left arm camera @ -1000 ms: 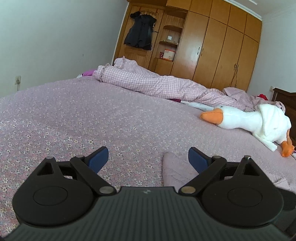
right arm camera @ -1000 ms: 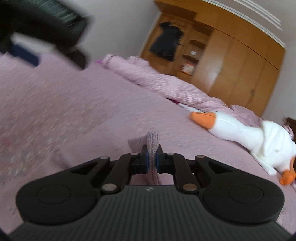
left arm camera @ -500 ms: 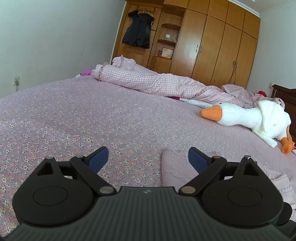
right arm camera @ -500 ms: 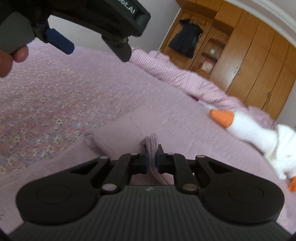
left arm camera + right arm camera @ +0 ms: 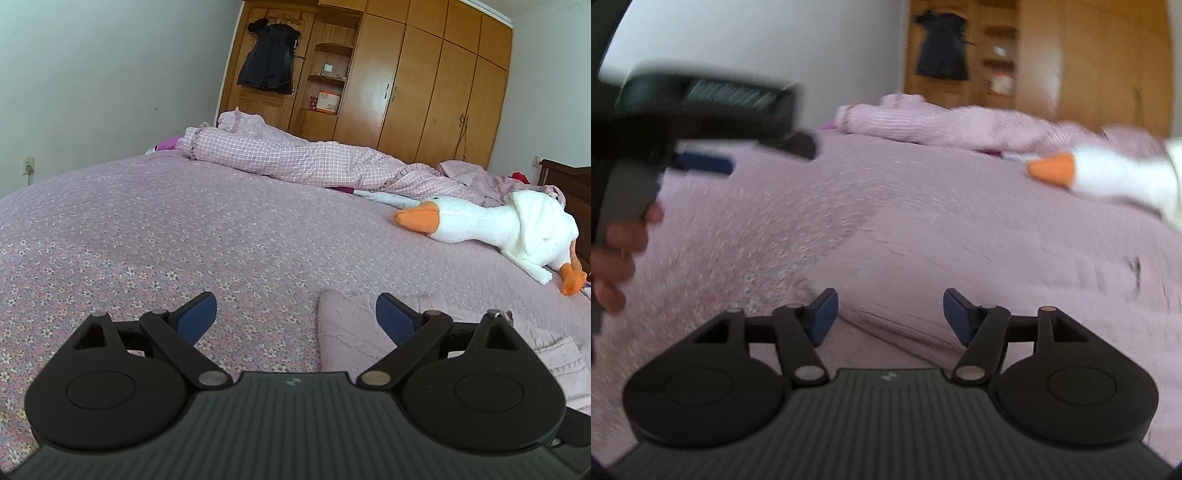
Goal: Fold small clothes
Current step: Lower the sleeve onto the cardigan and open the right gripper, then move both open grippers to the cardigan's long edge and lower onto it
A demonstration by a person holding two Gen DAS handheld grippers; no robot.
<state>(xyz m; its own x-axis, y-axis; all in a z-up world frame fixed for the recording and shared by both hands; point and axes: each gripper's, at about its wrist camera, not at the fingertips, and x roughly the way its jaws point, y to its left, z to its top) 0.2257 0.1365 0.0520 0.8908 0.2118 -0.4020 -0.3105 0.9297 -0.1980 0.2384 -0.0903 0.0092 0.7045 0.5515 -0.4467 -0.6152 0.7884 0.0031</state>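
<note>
Left gripper (image 5: 295, 317) jaws spread wide, holding nothing, hovering low over the bed with the lilac floral sheet (image 5: 184, 229). Small pale pink knitted garment (image 5: 351, 332) lies flat on the sheet, its left edge between the blue pads, mostly under the right pad. Right gripper (image 5: 888, 314) jaws also released, empty, right above the same pink garment (image 5: 897, 280); this view is motion-blurred. Person's hand (image 5: 617, 251) grips the left tool's handle at the left edge of the right view. Farther: white plush goose with orange beak (image 5: 491, 229) lying on the bed, pink checked duvet (image 5: 295, 162) bunched behind it. Back wall: wooden wardrobe (image 5: 424, 92), dark coat (image 5: 267, 62) hanging.
</note>
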